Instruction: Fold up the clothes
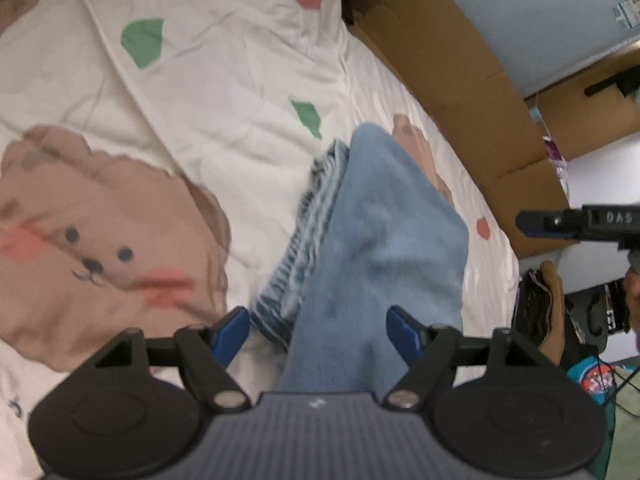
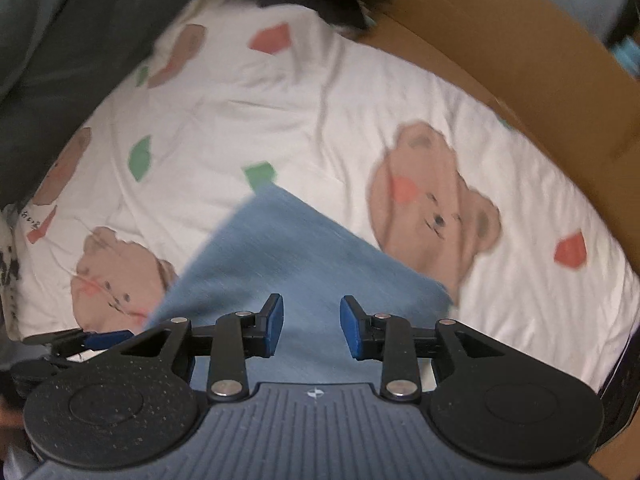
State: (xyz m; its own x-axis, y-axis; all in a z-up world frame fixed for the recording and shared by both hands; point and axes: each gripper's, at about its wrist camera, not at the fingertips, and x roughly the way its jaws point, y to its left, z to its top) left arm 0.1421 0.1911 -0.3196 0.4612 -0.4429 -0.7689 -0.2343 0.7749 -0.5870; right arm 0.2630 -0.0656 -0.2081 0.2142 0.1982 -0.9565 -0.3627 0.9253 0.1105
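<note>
nearest in the left wrist view, the left gripper (image 1: 318, 330) has its blue-padded fingers (image 1: 232, 334) spread wide, one on each side of the folded blue jeans (image 1: 376, 248), with no pad pressing on the cloth. the jeans lie on a white bedsheet (image 1: 224, 92) printed with brown bears and green and pink patches. only this view shows the stack of denim edges (image 1: 308, 240) along the jeans' left side. at its right edge a dark bar (image 1: 580, 222) carries the letters "das", and a white label (image 1: 628, 12) farther up is too small to read. in the right wrist view, the right gripper (image 2: 312, 330) has its fingers (image 2: 274, 328) partly apart over the flat blue cloth (image 2: 280, 256), gripping nothing; the picture is blurred. only this view shows small black writing (image 2: 30, 222) on the sheet's left edge, unreadable, and a dark grey cover (image 2: 60, 52) beyond the sheet. farthest, both views show a brown cardboard wall (image 2: 520, 52) along the bed's right side.
</note>
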